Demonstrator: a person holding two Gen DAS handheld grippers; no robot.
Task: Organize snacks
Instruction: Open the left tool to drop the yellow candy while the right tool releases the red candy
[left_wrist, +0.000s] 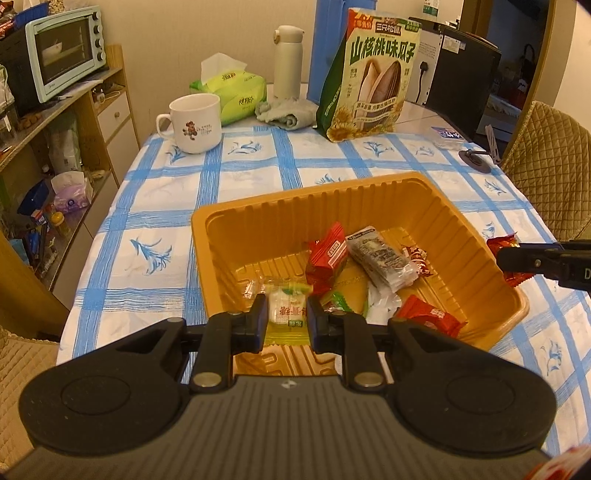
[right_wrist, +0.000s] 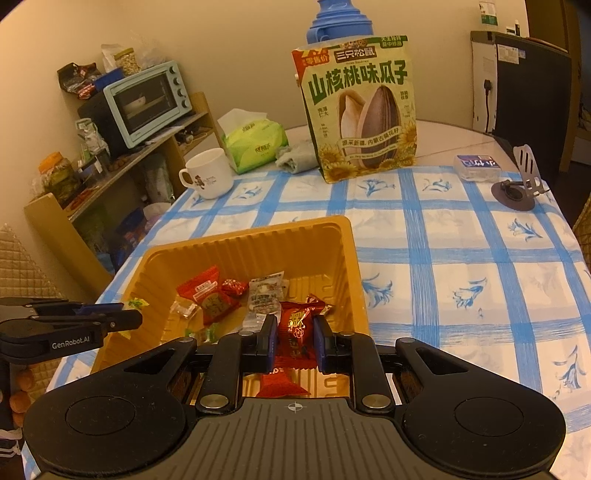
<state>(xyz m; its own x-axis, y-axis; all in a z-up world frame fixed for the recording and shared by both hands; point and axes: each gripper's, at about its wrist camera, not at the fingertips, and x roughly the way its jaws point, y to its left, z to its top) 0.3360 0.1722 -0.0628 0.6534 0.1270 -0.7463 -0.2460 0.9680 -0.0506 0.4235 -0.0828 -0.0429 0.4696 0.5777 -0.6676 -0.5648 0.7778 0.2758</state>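
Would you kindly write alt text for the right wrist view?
The right gripper holds a red snack above an orange tray of wrapped snacks on a blue-checked tablecloth. The left gripper enters from the left; a seed bag stands behind.

Two wrist fisheye views, each looking forward and down along its own gripper's fingers at a table

The left wrist view sits close over the near rim of an orange tray (left_wrist: 258, 221); the right wrist view faces the same tray (right_wrist: 258, 243) from its right. Both share the checked tablecloth (left_wrist: 155, 192), sunflower seed bag (right_wrist: 358, 110), mug (left_wrist: 194, 122) and toaster oven (right_wrist: 147, 101)
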